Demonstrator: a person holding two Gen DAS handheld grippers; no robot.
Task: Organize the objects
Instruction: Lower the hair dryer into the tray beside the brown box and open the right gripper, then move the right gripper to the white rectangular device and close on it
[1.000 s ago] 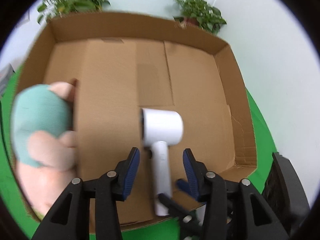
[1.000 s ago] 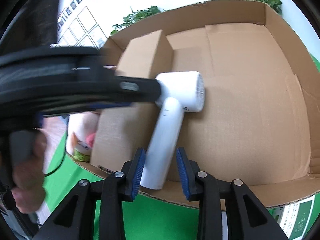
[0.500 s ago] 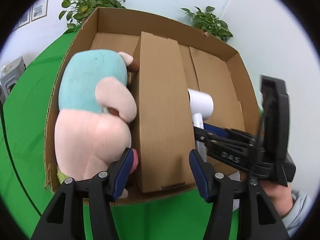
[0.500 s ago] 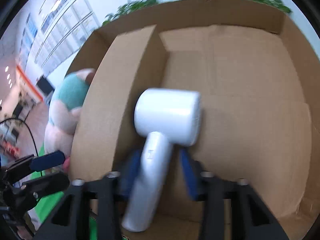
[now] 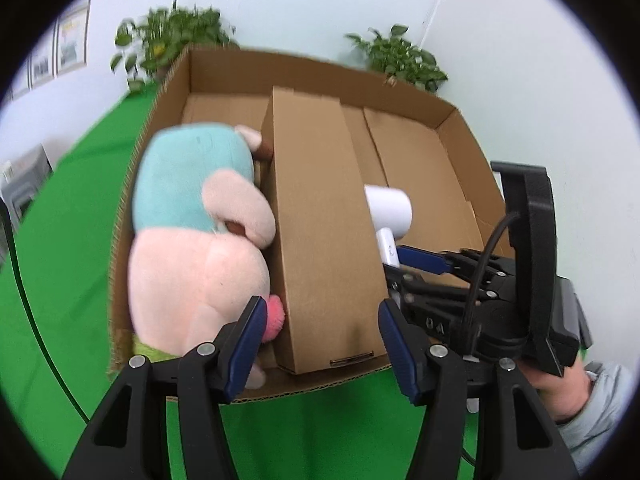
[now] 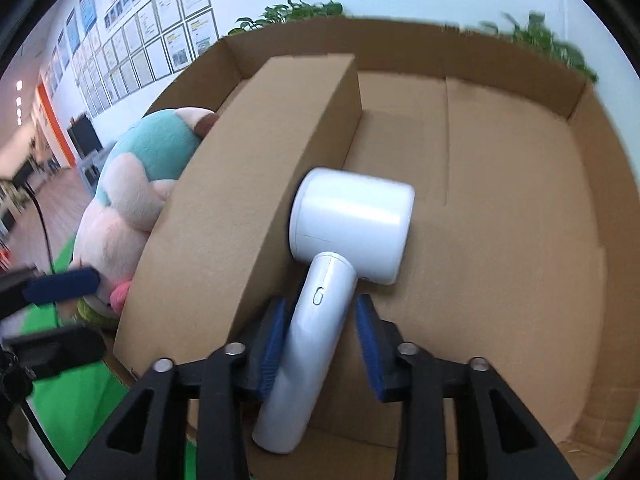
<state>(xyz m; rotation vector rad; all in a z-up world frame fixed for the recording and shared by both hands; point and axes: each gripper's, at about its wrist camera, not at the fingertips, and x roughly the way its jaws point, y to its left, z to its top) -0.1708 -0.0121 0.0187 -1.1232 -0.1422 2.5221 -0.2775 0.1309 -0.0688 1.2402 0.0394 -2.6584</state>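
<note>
White plastic marks the hair dryer (image 6: 344, 264), lying on the floor of the big cardboard box (image 6: 520, 240) in the centre of the right wrist view, its barrel just beside a tall inner carton (image 6: 256, 208) and its handle running down toward the lower middle of the frame. The right gripper (image 6: 320, 340) straddles that handle: its blue fingers (image 6: 276, 344) are opening, with the handle between them. The left pad sits at the handle's edge while the right pad stands clear of it, so nothing is pinched.

In the left wrist view the same dryer (image 5: 390, 212) peeks out at centre right, behind the inner carton (image 5: 320, 232), with the right gripper (image 5: 404, 264) reaching in from the right edge, carried by a person's hand (image 5: 560, 396) in a pale sleeve at lower right.

The left gripper (image 5: 320, 336) fills the bottom of its own frame, fingers (image 5: 248, 332) spread with nothing pressed between them; the carton's near end shows through the gap.

A plush toy (image 5: 192, 248), pink with a teal top, is wedged between the carton and the box's left wall, at centre left of the frame. The box stands on a green bench (image 5: 60, 260). Two potted plants (image 5: 172, 40) sit behind it against a pale wall.
</note>
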